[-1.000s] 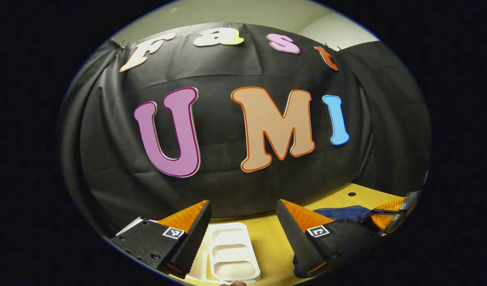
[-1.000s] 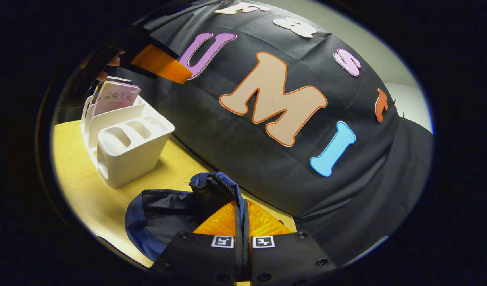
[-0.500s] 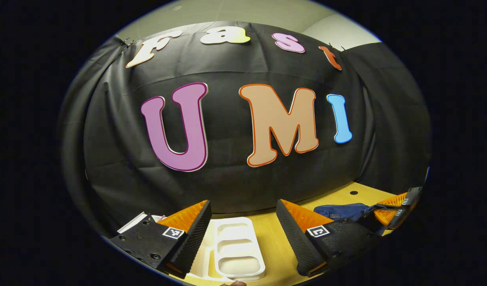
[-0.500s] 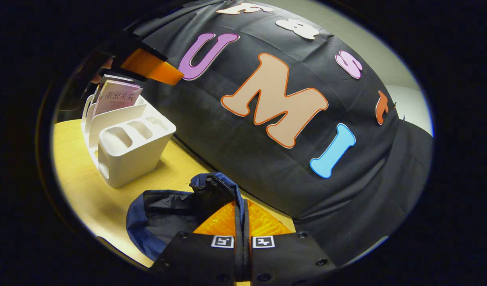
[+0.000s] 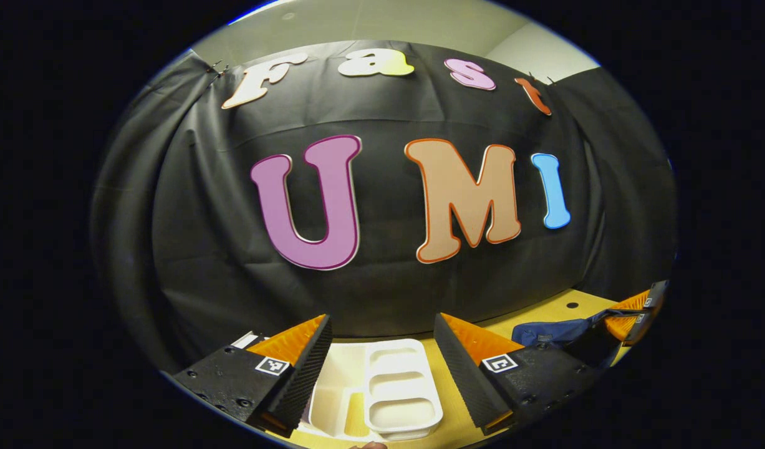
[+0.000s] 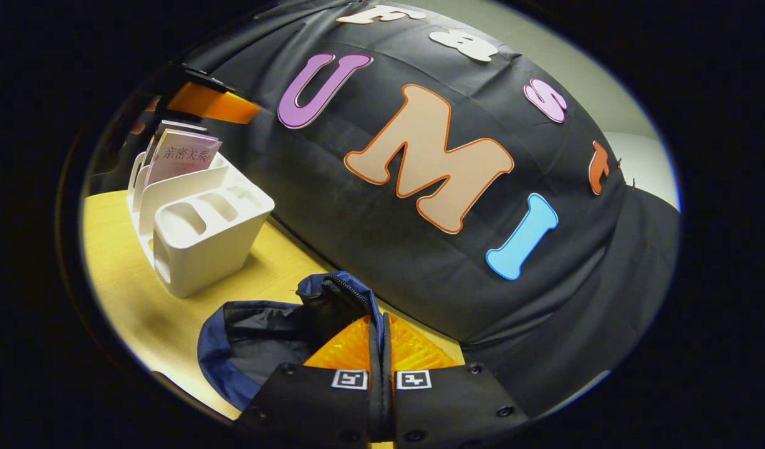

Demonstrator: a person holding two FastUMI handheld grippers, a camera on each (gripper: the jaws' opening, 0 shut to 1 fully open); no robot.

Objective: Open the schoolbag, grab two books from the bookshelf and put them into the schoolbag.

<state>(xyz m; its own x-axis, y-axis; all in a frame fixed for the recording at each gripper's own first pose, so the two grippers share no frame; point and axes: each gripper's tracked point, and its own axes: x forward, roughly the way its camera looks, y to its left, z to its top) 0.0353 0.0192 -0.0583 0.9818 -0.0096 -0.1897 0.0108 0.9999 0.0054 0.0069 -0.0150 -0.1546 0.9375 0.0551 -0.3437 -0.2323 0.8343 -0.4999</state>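
The dark navy fabric schoolbag (image 6: pixel 257 340) lies on the yellow wooden tabletop (image 6: pixel 126 293), near the foot of the black cloth wall (image 6: pixel 382 249). In the right gripper view its long axis runs from the low left towards the gripper, and its open mouth gapes left, towards the bookshelf, with a zipped edge (image 6: pixel 348 293) raised at the top. The right gripper (image 6: pixel 380 340) has its fingers pressed together on that raised edge of the bag, with only a thin seam of fabric between them. In the left gripper view the bag (image 5: pixel 560 330) sits far right on the table (image 5: pixel 525 315), with the right gripper (image 5: pixel 631 308) at its right end.

The white plastic bookshelf with slotted compartments (image 6: pixel 198 231) stands upright on the table, well left of the bag. A pale pink paperback book (image 6: pixel 182 156) leans in its rear slot, cover facing the bag, with another book's edge just behind it; how many more stand there cannot be told.

The left gripper (image 5: pixel 382 340) hangs above the bookshelf (image 5: pixel 388 393) with its fingers spread wide and nothing between them; the right gripper view shows it (image 6: pixel 223 109) above the books.

Above the cloth wall a pale ceiling (image 5: pixel 382 22) shows.
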